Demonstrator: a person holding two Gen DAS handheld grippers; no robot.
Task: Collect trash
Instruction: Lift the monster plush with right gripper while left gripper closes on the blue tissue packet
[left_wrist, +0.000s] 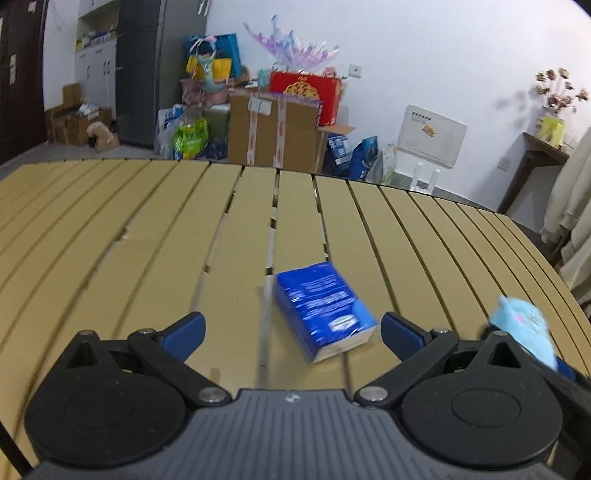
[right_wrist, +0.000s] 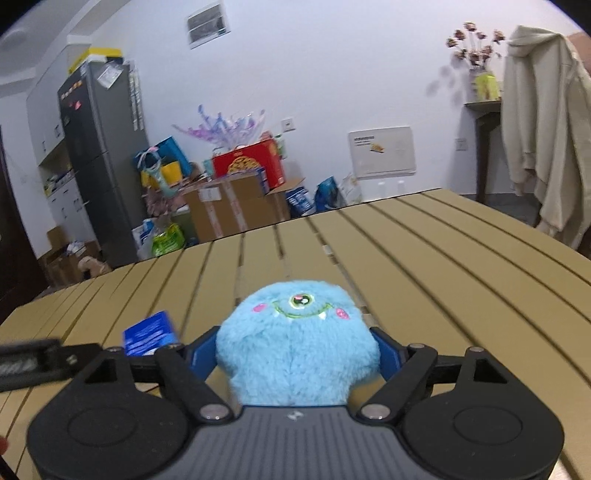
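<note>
A blue tissue pack (left_wrist: 323, 308) lies on the slatted wooden table (left_wrist: 147, 236), between and just ahead of my open left gripper (left_wrist: 291, 330), nearer its right finger. My right gripper (right_wrist: 297, 349) is shut on a fluffy light-blue one-eyed monster toy (right_wrist: 299, 339), held just above the table (right_wrist: 443, 266). The toy also shows at the right edge of the left wrist view (left_wrist: 524, 328). The tissue pack shows partly in the right wrist view (right_wrist: 149, 332), to the left, behind my left gripper's body.
Beyond the table's far edge stand cardboard boxes (left_wrist: 273, 129), a red box (left_wrist: 306, 94), bags and a grey fridge (left_wrist: 147, 70) against the white wall. A beige coat (right_wrist: 543, 122) hangs at the right, by a shelf with flowers (right_wrist: 480, 66).
</note>
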